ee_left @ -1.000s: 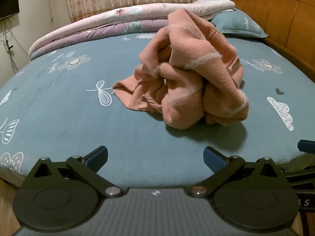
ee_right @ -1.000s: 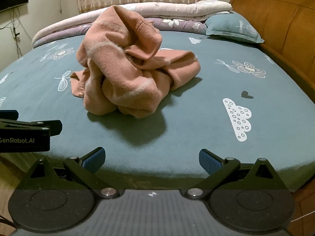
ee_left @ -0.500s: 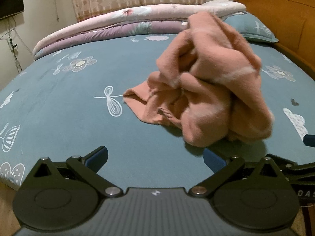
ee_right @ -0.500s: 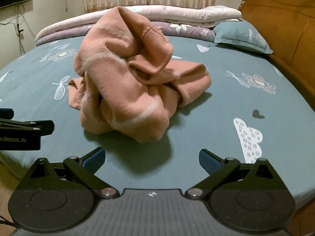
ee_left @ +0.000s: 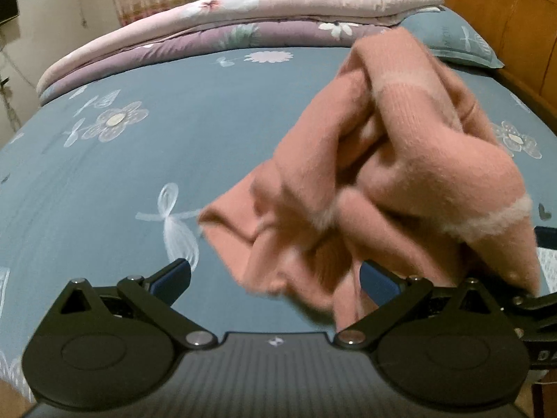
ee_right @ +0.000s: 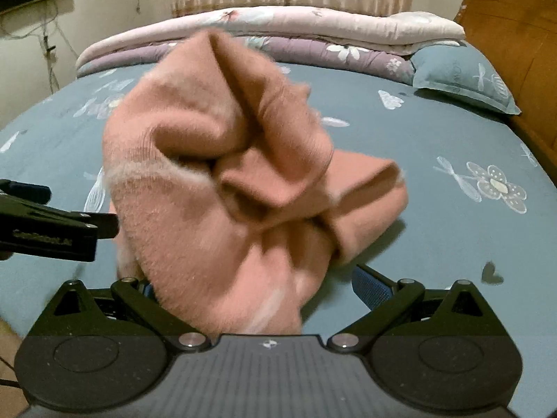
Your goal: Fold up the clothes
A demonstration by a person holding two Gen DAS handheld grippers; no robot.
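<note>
We see a crumpled pink sweater (ee_left: 400,181) heaped on the bed (ee_left: 122,174), on its blue flower-print sheet, close in front of both tools. Left gripper (ee_left: 275,280): fingers spread wide, holding nothing; the left pad (ee_left: 172,277) is clear over the sheet, the right one sits partly behind the sweater's near edge. Right gripper (ee_right: 261,287): fingers also wide apart, nothing pinched; the sweater (ee_right: 236,195) bulges into the gap and hides most of the left pad, the right pad (ee_right: 369,287) shows just beside the cloth. Folded pink and purple quilts (ee_right: 278,31) lie along the far edge, a blue pillow (ee_right: 459,76) by the wooden headboard (ee_right: 515,41).
</note>
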